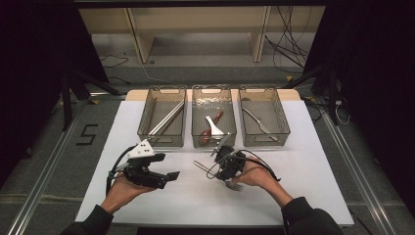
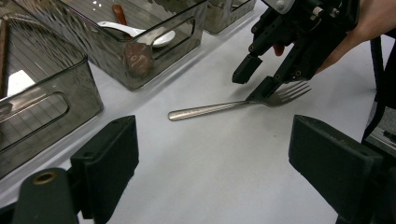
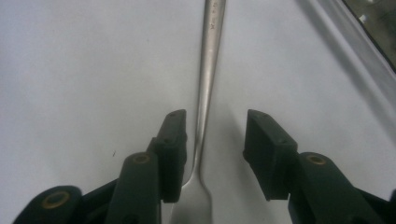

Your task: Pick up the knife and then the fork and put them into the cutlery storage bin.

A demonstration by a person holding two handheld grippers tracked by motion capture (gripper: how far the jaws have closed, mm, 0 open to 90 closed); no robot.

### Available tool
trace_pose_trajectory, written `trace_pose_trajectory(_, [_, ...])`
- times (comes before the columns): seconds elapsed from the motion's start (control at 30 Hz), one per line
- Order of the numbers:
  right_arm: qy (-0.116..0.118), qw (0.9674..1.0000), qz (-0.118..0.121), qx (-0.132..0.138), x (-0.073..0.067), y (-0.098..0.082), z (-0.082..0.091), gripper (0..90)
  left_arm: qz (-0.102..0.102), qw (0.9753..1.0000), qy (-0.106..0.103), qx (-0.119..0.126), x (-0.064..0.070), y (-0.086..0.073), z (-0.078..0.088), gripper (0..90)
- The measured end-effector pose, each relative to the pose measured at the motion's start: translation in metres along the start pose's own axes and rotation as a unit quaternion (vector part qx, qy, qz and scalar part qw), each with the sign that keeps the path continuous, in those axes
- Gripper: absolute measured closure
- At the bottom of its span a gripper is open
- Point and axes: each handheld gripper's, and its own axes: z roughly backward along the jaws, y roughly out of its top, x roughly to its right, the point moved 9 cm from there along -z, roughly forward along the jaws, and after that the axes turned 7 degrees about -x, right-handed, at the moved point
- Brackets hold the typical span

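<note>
A steel fork (image 1: 208, 170) lies on the white table mat, handle to the left and tines (image 1: 236, 186) toward the person. My right gripper (image 1: 224, 175) points down over its neck. In the right gripper view my right gripper (image 3: 212, 149) is open, and the fork (image 3: 210, 56) runs between the jaws, close against the left one. The left gripper view shows that right gripper (image 2: 259, 81) straddling the fork (image 2: 210, 109) just behind the tines. My left gripper (image 1: 169, 178) is held low to the left of the fork, and my left gripper (image 2: 215, 158) is wide open and holds nothing.
Three clear grey bins stand in a row at the back. The left bin (image 1: 161, 140) holds long metal sticks, the middle bin (image 1: 214, 89) a white spoon (image 2: 135, 31) and a brown spoon (image 2: 137, 58), the right bin (image 1: 265, 139) a metal utensil.
</note>
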Motion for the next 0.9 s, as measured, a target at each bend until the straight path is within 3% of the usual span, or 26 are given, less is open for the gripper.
trace_pose_trajectory(0.5, [-0.008,0.9992,0.027,-0.027,-0.003,-0.004,-0.012,72.3,0.0,1.0,0.0,-0.001,0.0,0.0,0.0,15.6])
trace_pose_trajectory(0.9, [-0.003,0.9986,0.032,-0.041,-0.002,-0.005,-0.012,83.5,-0.001,1.0,0.001,-0.002,0.0,0.0,0.0,15.6])
